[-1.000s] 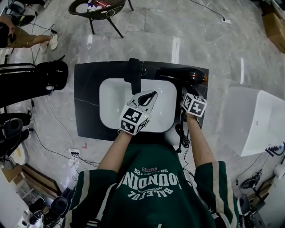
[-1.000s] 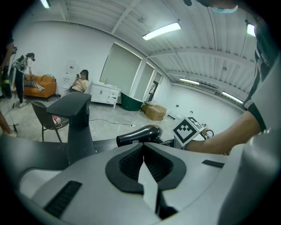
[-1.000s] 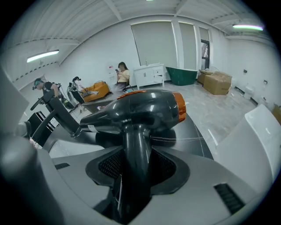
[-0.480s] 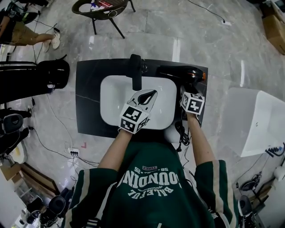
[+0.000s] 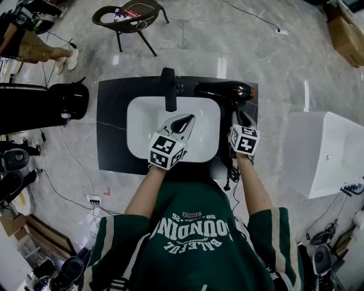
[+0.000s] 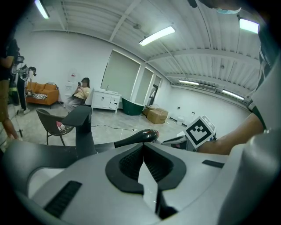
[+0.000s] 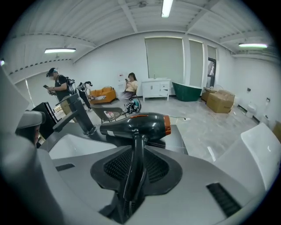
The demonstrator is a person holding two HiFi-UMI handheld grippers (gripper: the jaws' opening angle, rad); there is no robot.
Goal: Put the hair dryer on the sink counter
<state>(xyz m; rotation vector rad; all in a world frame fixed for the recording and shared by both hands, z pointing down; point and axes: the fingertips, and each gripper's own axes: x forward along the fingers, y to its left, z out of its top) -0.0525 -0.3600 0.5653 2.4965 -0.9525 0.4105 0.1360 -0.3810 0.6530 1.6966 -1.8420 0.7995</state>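
Observation:
A black hair dryer [image 5: 224, 91] with an orange rear ring lies on the dark sink counter [image 5: 111, 108] at its far right corner, nozzle pointing left toward the faucet [image 5: 168, 88]. My right gripper [image 5: 240, 117] reaches in from the near side. In the right gripper view the jaws of my right gripper [image 7: 137, 151] are closing, and their pads touch the dryer's [image 7: 136, 125] handle on both sides. My left gripper [image 5: 190, 118] hovers over the white basin [image 5: 142, 131]. In the left gripper view my left gripper [image 6: 143, 151] is shut and empty, with the dryer [image 6: 138, 137] beyond it.
The dryer's black cord [image 5: 230, 170] hangs over the counter's front right edge. A white tub [image 5: 327, 153] stands to the right, a chair [image 5: 128, 11] behind the counter, a black bag [image 5: 65, 99] to the left. Cables run over the marble floor.
My right gripper's marker cube has drawn slightly back toward me from the dryer's body. The left gripper stays over the basin. The head camera has shifted a little.

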